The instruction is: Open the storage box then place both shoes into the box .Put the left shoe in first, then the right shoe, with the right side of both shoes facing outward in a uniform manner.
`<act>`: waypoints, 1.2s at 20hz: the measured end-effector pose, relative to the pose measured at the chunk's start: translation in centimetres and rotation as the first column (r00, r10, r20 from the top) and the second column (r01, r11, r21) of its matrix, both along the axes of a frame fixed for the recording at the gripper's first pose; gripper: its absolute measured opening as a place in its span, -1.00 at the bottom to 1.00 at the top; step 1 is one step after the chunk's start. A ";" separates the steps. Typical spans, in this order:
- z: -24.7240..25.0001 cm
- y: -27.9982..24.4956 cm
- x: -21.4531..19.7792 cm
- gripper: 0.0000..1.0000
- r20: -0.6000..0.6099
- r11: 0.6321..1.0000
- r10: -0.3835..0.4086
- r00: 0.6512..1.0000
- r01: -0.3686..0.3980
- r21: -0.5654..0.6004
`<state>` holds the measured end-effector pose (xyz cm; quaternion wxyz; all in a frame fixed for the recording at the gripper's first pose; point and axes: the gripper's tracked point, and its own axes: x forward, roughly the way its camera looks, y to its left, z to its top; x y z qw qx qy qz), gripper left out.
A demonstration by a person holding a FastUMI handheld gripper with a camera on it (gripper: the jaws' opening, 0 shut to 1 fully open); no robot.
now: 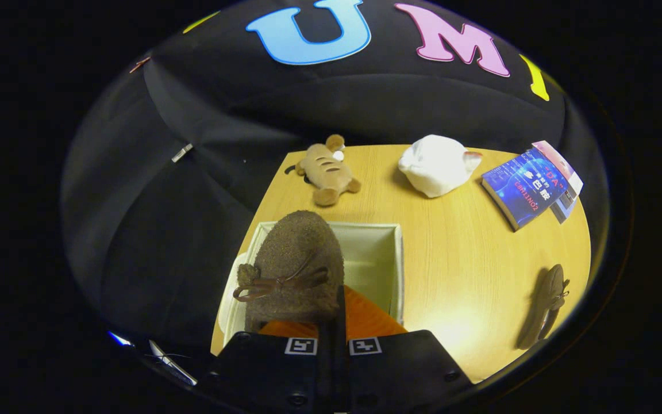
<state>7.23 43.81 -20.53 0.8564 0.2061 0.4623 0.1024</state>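
Observation:
A brown suede shoe with a lace bow hangs toe-forward over the left part of the open white storage box. My gripper is shut on the shoe's rear edge, with both fingers pressed together around it. The shoe hides the box's near left corner, and the far right of the box's inside shows bare. A white flap, perhaps the lid, hangs by the box's left side. The second brown shoe lies on its side on the wooden table, well to the right of the box.
Beyond the box, a brown striped plush toy and a white plush toy lie near the table's far edge. A blue book lies at the far right. The table's left edge runs close beside the box.

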 end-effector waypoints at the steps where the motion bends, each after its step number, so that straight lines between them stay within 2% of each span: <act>1: -0.7 0.6 -0.2 -0.89 -0.009 1.000 0.006 1.000 -0.006 -0.016; 9: -2.3 4.7 -0.9 -0.84 -0.069 1.000 0.024 0.997 -0.024 0.010; 11: -1.7 5.6 -0.9 -0.62 -0.059 0.998 0.046 0.997 -0.043 0.051; 14: -0.7 6.3 -0.8 0.08 -0.031 0.995 0.055 0.998 -0.052 0.084; 16: -0.2 6.6 -1.0 0.42 -0.031 0.993 0.068 0.997 -0.064 0.096; 18: 0.1 6.5 -1.0 0.60 -0.022 0.992 0.075 0.997 -0.073 0.104; 22: 1.9 5.3 -1.5 0.62 0.029 0.987 0.107 0.994 -0.110 0.119; 24: 3.2 3.8 -1.9 0.69 0.064 0.985 0.118 0.991 -0.125 0.123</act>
